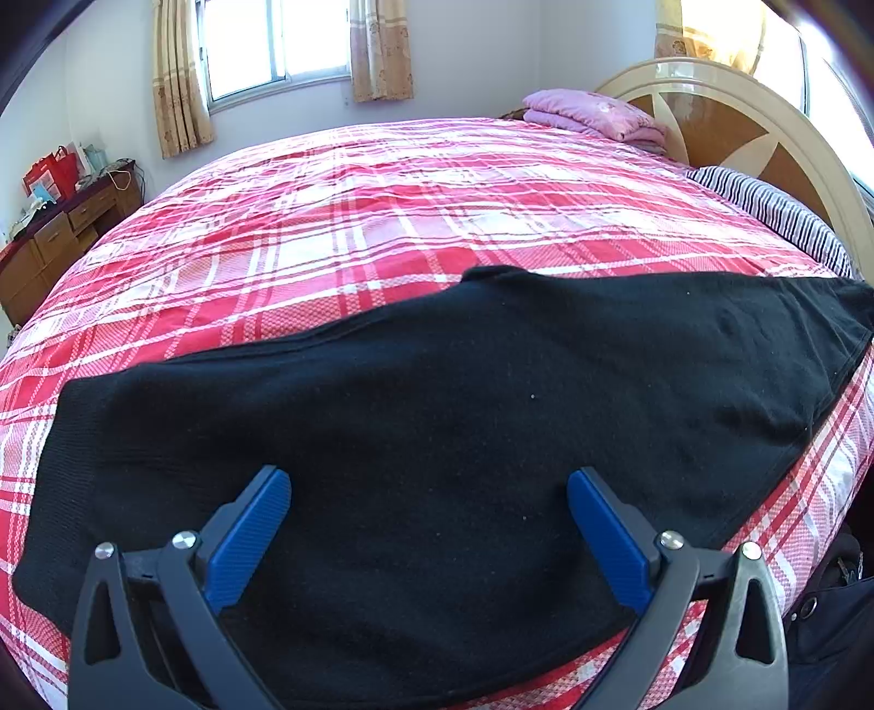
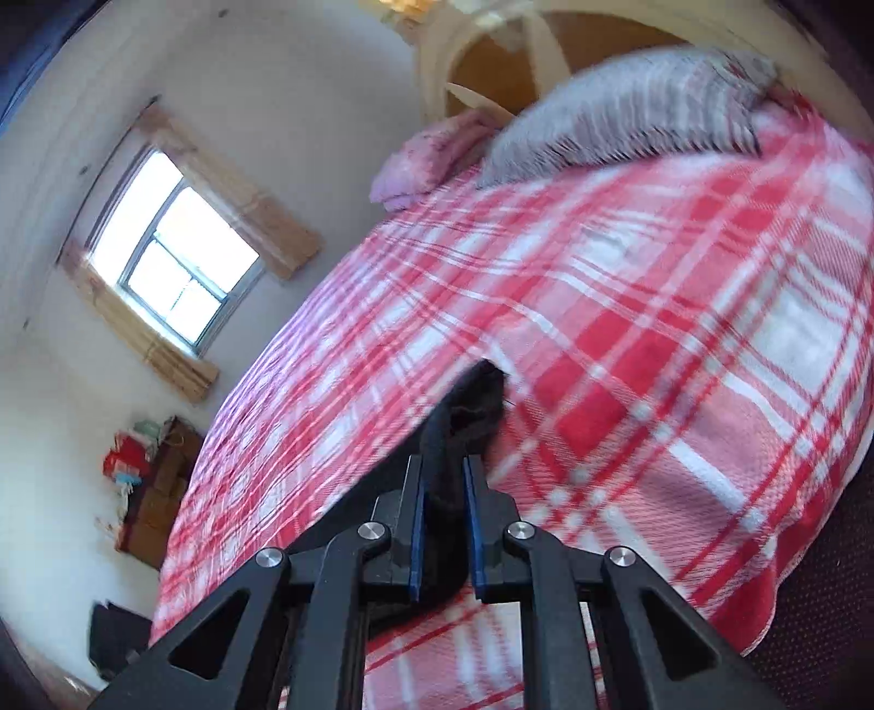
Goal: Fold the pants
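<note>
Black pants (image 1: 437,415) lie spread across the near side of a bed with a red and white plaid cover (image 1: 382,218). My left gripper (image 1: 429,480) hovers over the pants near the bed's front edge, its blue-padded jaws wide open and empty. In the right wrist view, my right gripper (image 2: 443,464) is shut on a bunched edge of the black pants (image 2: 470,404) and holds it above the plaid cover (image 2: 655,327). That view is tilted and blurred.
A folded pink blanket (image 1: 595,114) and a striped pillow (image 1: 775,207) lie by the rounded wooden headboard (image 1: 726,125). A wooden dresser (image 1: 60,235) with red bags stands at the left wall under a curtained window (image 1: 273,43).
</note>
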